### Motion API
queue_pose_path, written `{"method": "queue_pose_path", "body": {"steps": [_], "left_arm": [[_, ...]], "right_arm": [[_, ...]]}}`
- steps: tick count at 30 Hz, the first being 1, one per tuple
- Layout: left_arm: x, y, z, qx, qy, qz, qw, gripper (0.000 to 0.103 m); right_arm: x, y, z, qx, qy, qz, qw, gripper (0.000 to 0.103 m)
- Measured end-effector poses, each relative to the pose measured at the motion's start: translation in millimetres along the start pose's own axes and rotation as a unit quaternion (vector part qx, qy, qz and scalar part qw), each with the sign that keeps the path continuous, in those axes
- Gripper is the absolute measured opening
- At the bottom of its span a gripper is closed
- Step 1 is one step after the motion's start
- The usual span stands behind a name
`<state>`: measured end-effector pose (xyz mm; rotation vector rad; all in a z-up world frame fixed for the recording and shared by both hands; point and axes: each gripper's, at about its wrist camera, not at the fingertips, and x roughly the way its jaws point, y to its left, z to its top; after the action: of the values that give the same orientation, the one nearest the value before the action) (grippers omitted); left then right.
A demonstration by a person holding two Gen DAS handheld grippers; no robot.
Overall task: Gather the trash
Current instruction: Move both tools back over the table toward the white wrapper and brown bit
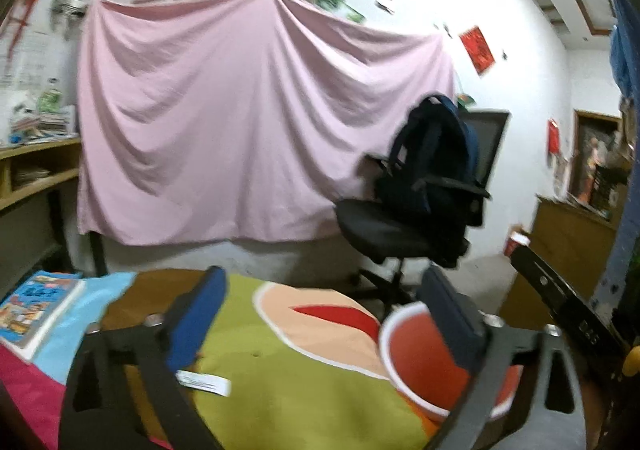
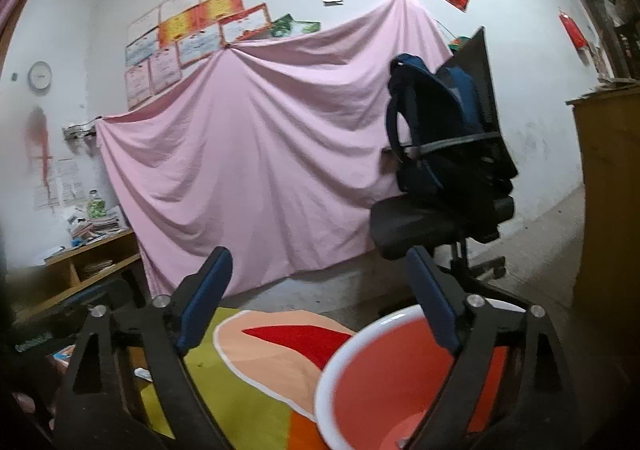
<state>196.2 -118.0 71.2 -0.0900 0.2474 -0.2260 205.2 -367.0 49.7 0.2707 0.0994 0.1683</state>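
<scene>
A red tub with a white rim [image 1: 424, 366] stands on a bright green, peach and red cloth [image 1: 280, 362], low and right in the left wrist view. My left gripper [image 1: 324, 314] is open over the cloth with nothing between its blue fingers; its right finger overlaps the tub's rim. A small white slip [image 1: 204, 383] lies on the cloth by the left finger. In the right wrist view the red tub [image 2: 384, 382] fills the lower right. My right gripper [image 2: 318, 298] is open and holds nothing, and its right finger crosses the tub's rim.
A black office chair with a dark blue backpack [image 1: 424, 186] stands beyond the cloth's far edge. A pink sheet [image 1: 240, 122] hangs on the back wall. A picture book [image 1: 32, 306] lies at the left. A wooden shelf desk [image 1: 36, 170] and a wooden cabinet [image 2: 608, 210] flank the room.
</scene>
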Motion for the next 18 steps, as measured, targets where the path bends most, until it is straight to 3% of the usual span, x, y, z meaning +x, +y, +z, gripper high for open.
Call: {"method": "queue_pose_path", "body": {"steps": [8,18], "left_arm": [[-25,47,-9,-0.019,-0.027,0.047,0.9984,0.101],[-44,93,-20,-0.014,-0.033,0.090,0.9953,0.101]], "right_arm": [[4,35,-7,-0.024,-0.015,0.044,0.999,0.103],[20,85,-24,-0.059,-0.007,0.092,0.994,0.103]]}}
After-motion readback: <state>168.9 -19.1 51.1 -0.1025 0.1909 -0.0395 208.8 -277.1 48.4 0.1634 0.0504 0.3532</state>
